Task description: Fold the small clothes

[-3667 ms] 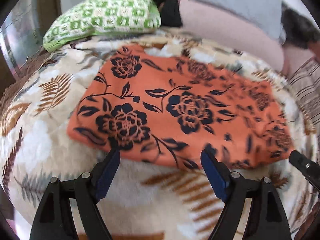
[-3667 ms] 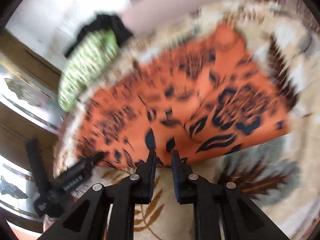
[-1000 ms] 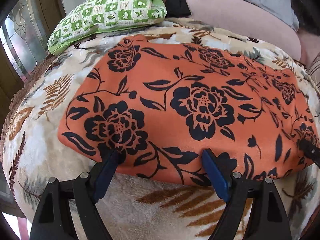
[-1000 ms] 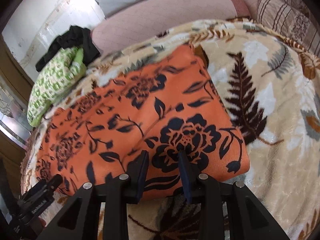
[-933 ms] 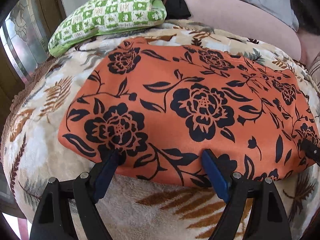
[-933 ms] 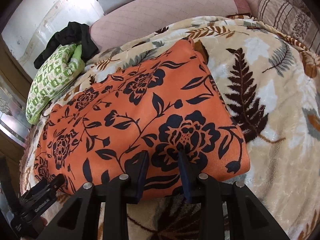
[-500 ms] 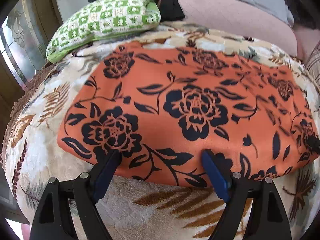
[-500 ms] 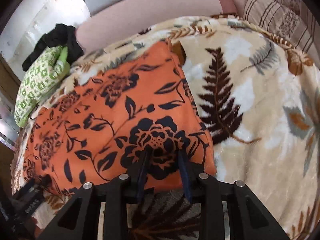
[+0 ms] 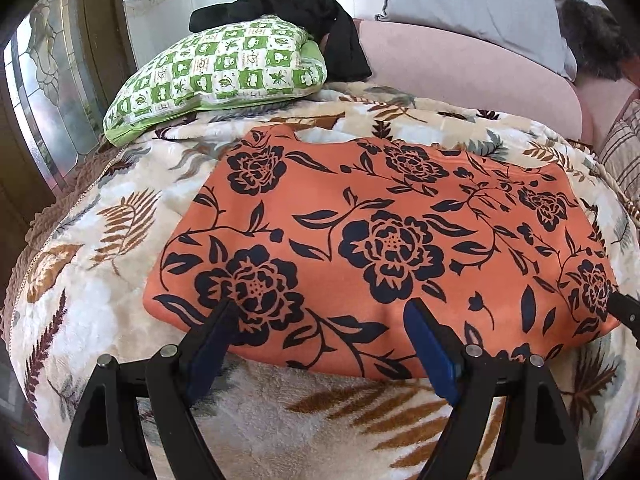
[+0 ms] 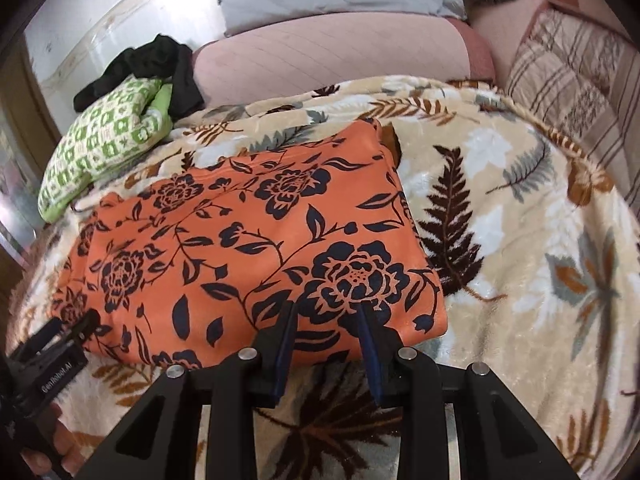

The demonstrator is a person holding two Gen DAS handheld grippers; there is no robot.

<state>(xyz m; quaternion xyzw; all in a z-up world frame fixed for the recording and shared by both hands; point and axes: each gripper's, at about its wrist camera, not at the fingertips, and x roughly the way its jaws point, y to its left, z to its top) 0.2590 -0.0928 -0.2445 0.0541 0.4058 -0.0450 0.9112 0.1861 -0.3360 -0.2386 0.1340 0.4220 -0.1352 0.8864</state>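
Orange floral cloth (image 9: 384, 240) lies folded ahead of both grippers; right gripper (image 10: 326, 312), narrow and empty, has lifted slightly, left gripper (image 9: 320, 312) stays wide, empty: this fold looks finished.

Both cameras sit just behind their own fingers and look steeply down and forward across the blanket (image 9: 100, 280) from its near edge, close to the surface. The left view looks over the left gripper (image 9: 320, 332) at the near left part of the orange cloth (image 9: 400, 200); the right gripper (image 9: 626, 314) tip pokes in at its right edge. The right view looks over the right gripper (image 10: 326, 334) at the cloth's (image 10: 240, 248) near right corner, with the left gripper (image 10: 60, 344) at lower left. Both share the whole cloth, the green pillow (image 9: 224, 72) (image 10: 104, 136) and the black garment (image 9: 304, 4) (image 10: 160, 60) at the far left corner, and the pink cushion (image 9: 460, 64) (image 10: 328, 48) along the far edge.
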